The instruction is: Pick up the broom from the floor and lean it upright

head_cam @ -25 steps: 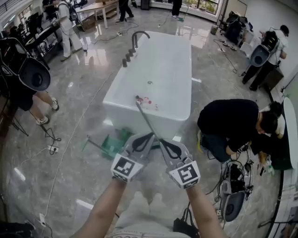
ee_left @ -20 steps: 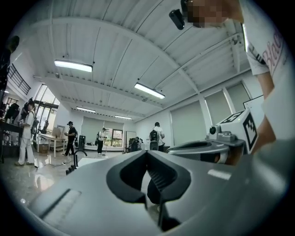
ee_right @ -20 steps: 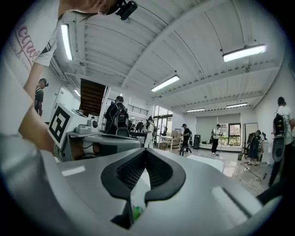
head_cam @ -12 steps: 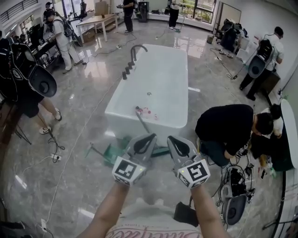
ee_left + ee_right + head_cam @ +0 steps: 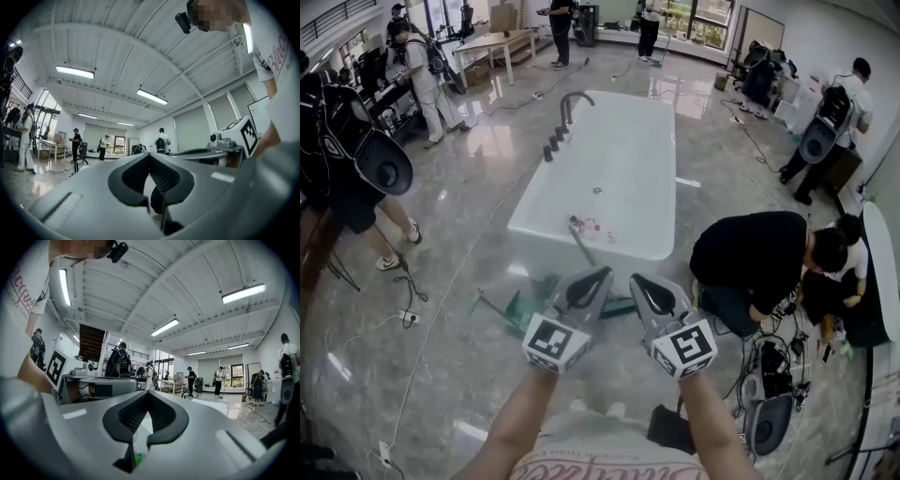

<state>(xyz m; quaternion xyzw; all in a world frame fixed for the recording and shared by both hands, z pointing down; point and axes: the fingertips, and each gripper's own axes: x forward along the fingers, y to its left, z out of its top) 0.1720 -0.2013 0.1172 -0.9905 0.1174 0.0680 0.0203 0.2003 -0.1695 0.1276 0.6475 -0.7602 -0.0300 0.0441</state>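
Note:
The broom's thin handle (image 5: 579, 241) leans with its top on the near rim of the white bathtub (image 5: 609, 141). Its green head (image 5: 528, 305) rests on the floor at the tub's foot, partly hidden behind my left gripper (image 5: 602, 275). My right gripper (image 5: 637, 279) hangs beside the left one, a small gap apart. Both are held up in front of me, level, with the jaws shut and nothing between them. The left gripper (image 5: 149, 155) in its own view and the right gripper (image 5: 149, 393) in its own view both show the pads pressed together and the room beyond.
A person in black (image 5: 759, 258) crouches on the floor right of the tub, beside cables and gear (image 5: 769, 403). A dark bag (image 5: 675, 429) lies near my feet. A person with a backpack (image 5: 356, 159) stands at the left. The tub's faucet (image 5: 567, 103) is at its far left edge.
A second ago both grippers met low around the broom's handle. They have since risen and parted from it, and the handle now rests against the tub's rim on its own.

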